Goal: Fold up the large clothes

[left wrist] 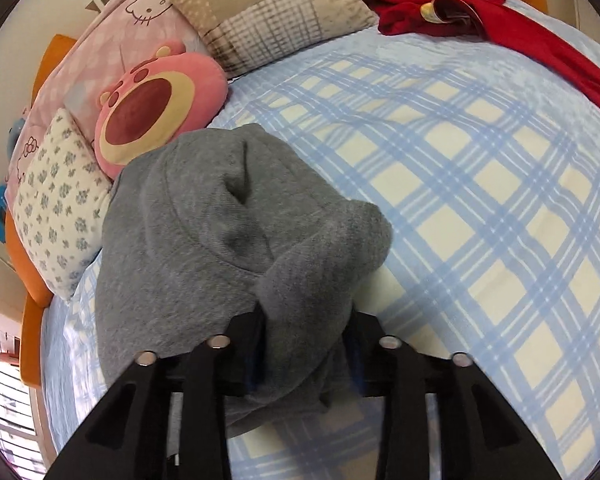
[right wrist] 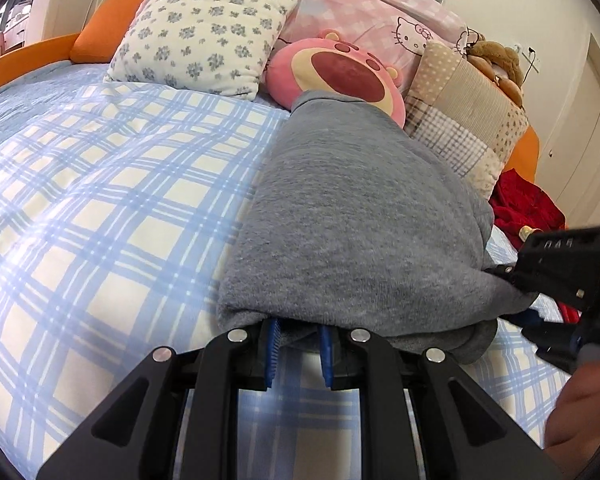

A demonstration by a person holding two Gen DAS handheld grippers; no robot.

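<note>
A grey sweatshirt (left wrist: 204,232) lies partly folded on the blue plaid bed (left wrist: 480,184). My left gripper (left wrist: 304,332) is shut on a bunched corner of it, and the cloth hides the fingertips. In the right wrist view the same sweatshirt (right wrist: 348,224) stretches away towards the pillows. My right gripper (right wrist: 298,340) is shut on its near edge, with the blue pads showing under the cloth. The left gripper (right wrist: 512,276) appears at the right of that view, clamped on the other corner.
Pillows line the headboard: a floral one (right wrist: 196,32), a pink bear cushion (right wrist: 340,68), a Hello Kitty quilt (right wrist: 380,20) and a patchwork pillow (right wrist: 464,120). A red garment (left wrist: 460,4) lies at the far corner of the bed. Orange bed frame (left wrist: 32,320) borders the mattress.
</note>
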